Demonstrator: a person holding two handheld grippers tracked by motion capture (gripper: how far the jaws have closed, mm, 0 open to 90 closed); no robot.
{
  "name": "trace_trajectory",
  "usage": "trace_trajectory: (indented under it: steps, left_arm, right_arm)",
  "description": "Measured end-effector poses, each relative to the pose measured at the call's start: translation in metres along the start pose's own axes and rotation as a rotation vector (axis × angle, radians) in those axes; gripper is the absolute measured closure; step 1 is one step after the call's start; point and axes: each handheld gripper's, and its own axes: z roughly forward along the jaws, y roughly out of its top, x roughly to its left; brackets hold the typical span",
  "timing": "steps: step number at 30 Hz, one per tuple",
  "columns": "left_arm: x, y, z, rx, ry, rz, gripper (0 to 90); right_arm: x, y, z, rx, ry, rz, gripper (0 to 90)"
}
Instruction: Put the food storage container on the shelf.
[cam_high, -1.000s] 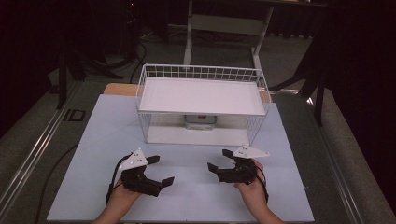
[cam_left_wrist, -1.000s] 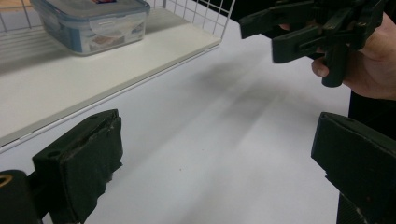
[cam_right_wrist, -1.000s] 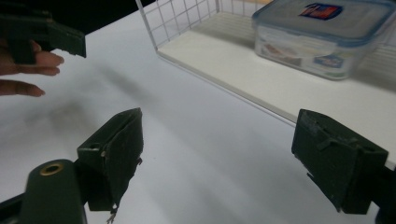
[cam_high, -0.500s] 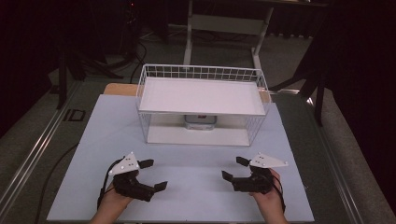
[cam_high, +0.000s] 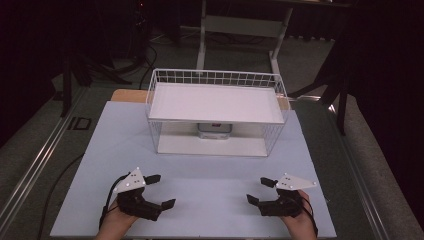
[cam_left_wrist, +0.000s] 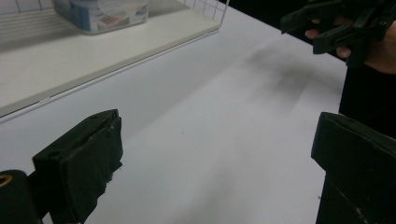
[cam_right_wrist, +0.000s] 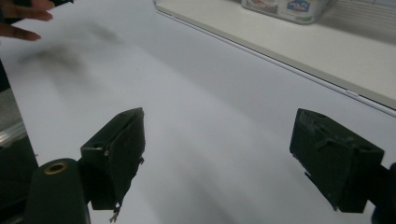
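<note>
Left gripper (cam_high: 159, 192) low at the table's (cam_high: 210, 170) near left, jaws spread, holding nothing. The small container (cam_high: 214, 130) sits on the lower shelf inside the wire basket (cam_high: 272, 127), well ahead, between both grippers. Right gripper (cam_high: 259, 190) at near right, jaws spread, holding nothing. Left gripper view shows the container's (cam_left_wrist: 100, 14) clear lid and blue label; high view shows it half hidden under the upper shelf.

High camera looks down over the table (cam_high: 210, 200); both gripper cameras skim low, sharing the wire basket (cam_high: 216, 115).
</note>
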Motion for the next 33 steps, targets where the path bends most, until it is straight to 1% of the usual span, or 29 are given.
trace_trajectory:
  steps: [3,8,9,14,20,22,23,24,26,27,29,33]
  left_arm:
    - [0.002,-0.004,0.0,-0.001,0.0,-0.014,3.1]
    - [0.004,-0.009,0.001,0.005,0.005,-0.007,3.1]
    - [0.003,-0.01,0.002,0.007,0.003,0.0,3.1]
    - [0.0,-0.009,0.005,0.002,0.006,0.02,3.1]
    - [0.0,-0.01,0.006,0.003,0.0,0.014,3.1]
    - [0.0,-0.01,0.007,0.006,0.0,0.014,3.1]
    - [0.0,-0.01,0.007,0.005,-0.002,0.017,3.1]
    - [0.0,-0.01,0.008,0.007,-0.002,0.02,3.1]
    - [0.0,-0.01,0.008,0.005,-0.004,0.021,3.1]
    - [0.0,-0.011,0.009,0.012,-0.002,0.024,3.1]
    - [-0.001,-0.011,0.01,0.016,-0.002,0.025,3.1]
    - [-0.001,-0.012,0.01,0.013,-0.003,0.028,3.1]
  right_arm:
    - [-0.002,-0.001,0.0,-0.006,0.002,0.001,18.0]
    - [-0.004,-0.003,-0.002,-0.017,0.0,0.0,18.0]
    - [-0.007,-0.003,-0.003,-0.023,-0.007,-0.004,18.0]
    - [-0.01,-0.005,-0.004,-0.023,-0.008,-0.006,18.0]
    - [-0.011,-0.006,-0.002,-0.017,0.005,0.002,18.0]
    - [-0.01,-0.006,-0.001,-0.02,0.006,-0.002,18.0]
    - [-0.009,-0.005,-0.001,-0.018,0.005,-0.017,18.1]
    - [-0.009,-0.005,-0.001,-0.02,0.009,-0.017,18.1]
    - [-0.009,-0.005,-0.001,-0.021,0.008,-0.016,18.1]
    - [-0.01,-0.005,-0.001,-0.021,-0.003,-0.025,18.1]
    - [-0.011,-0.005,-0.002,-0.027,-0.014,-0.022,18.1]
    - [-0.013,-0.005,-0.002,-0.025,-0.015,-0.015,18.1]
